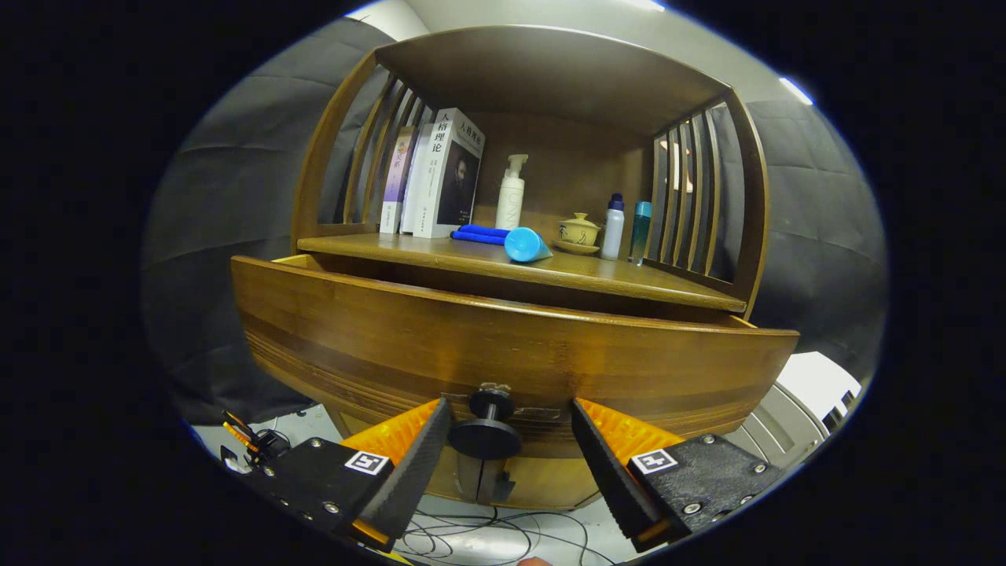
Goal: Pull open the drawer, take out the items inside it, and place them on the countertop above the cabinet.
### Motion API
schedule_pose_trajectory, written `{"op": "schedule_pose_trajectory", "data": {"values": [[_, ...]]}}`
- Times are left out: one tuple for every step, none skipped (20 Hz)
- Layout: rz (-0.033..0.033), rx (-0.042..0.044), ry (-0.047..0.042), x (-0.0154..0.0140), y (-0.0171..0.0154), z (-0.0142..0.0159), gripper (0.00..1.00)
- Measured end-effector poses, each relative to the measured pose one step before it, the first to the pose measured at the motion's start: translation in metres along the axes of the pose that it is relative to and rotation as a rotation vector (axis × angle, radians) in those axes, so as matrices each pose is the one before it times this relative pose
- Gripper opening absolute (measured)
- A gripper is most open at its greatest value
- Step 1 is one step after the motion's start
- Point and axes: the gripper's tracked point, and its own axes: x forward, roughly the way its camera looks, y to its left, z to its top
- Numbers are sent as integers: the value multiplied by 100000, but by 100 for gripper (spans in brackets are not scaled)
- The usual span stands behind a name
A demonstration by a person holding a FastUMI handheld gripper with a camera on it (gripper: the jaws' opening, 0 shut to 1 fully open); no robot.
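Observation:
A wooden cabinet's drawer stands pulled partly out below the countertop shelf. Its dark round knob sits between my fingertips, with a gap on each side. My gripper is open around the knob, not pressing on it. The drawer's inside is hidden behind its front panel. On the countertop lie a blue tube with a light-blue cap and other things.
On the countertop stand several books, a white pump bottle, a small lidded cup on a saucer, and two slim bottles. Slatted side walls enclose the shelf. Cables lie on the floor below.

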Motion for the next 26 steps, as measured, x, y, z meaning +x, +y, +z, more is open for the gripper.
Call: {"op": "schedule_pose_trajectory", "data": {"values": [[-126,-127,123,291,-76,63,95],[59,151,85,329,-38,20,95],[-56,47,241,415,-11,110,95],[-190,22,108,211,-44,-1,95],[-406,-110,-16,331,4,105,95],[-351,-351,-170,275,-62,-3,95],[-546,-744,-381,51,-67,58,95],[-448,-904,-249,142,24,-51,95],[-399,-810,-250,190,1,11,95],[-353,-549,-106,443,0,17,95],[-304,-358,-125,390,-30,86,95],[-169,-2,76,413,-31,59,95],[-164,126,-58,333,-14,115,95],[-113,244,31,143,14,15,95],[-198,108,-26,273,12,92,95],[-153,-38,76,303,-42,11,95],[-126,-592,-217,335,1,133,95],[72,-182,141,493,-46,-27,95],[56,217,-442,360,38,141,95],[65,48,145,419,-43,6,95],[14,-242,76,344,3,102,95],[-106,-269,258,382,-27,8,95],[-97,-60,212,420,-45,140,95],[-507,1040,5,126,-62,15,95],[-722,657,274,138,98,136,95],[-1164,280,-291,-123,-33,-45,95]]}}
